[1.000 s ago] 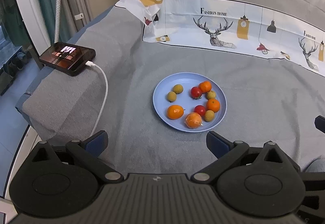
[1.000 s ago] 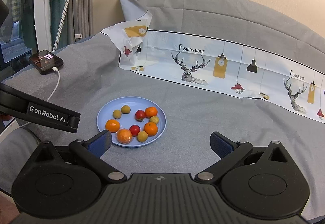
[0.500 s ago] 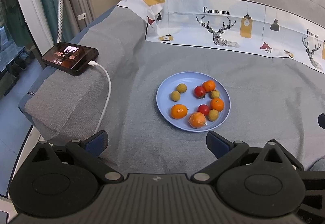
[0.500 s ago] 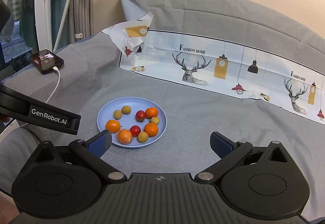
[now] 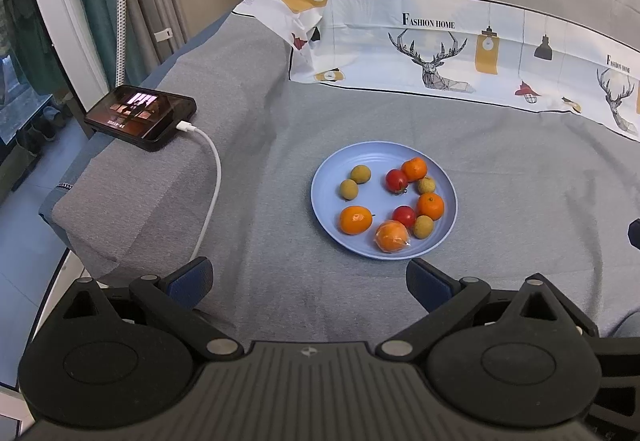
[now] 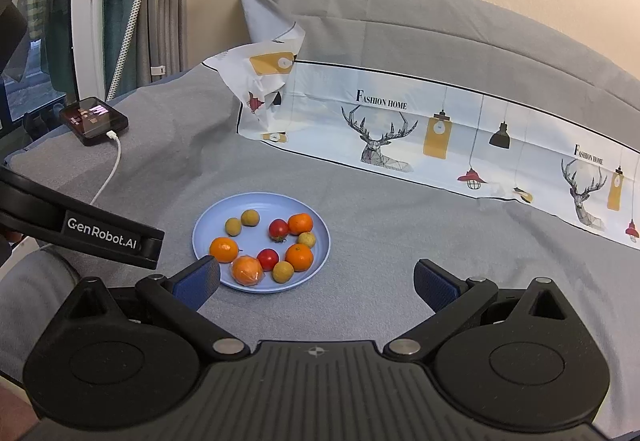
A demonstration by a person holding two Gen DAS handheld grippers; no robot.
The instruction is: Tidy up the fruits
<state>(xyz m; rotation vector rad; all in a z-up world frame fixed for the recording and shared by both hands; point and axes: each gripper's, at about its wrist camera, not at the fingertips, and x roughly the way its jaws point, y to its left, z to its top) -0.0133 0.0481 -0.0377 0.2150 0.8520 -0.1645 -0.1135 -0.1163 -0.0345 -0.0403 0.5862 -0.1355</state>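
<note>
The round blue plate [image 5: 320, 197] holding 9 fruits lies flat mid-bed, bare grey sheet [image 5: 520, 181] on all sides, with left gripper [image 5: 308, 281] and right gripper [image 6: 316, 281] both spread, empty.

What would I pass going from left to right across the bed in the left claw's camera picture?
Phone → white charging cable → blue plate of fruit → deer-print cloth's right deer.
</note>
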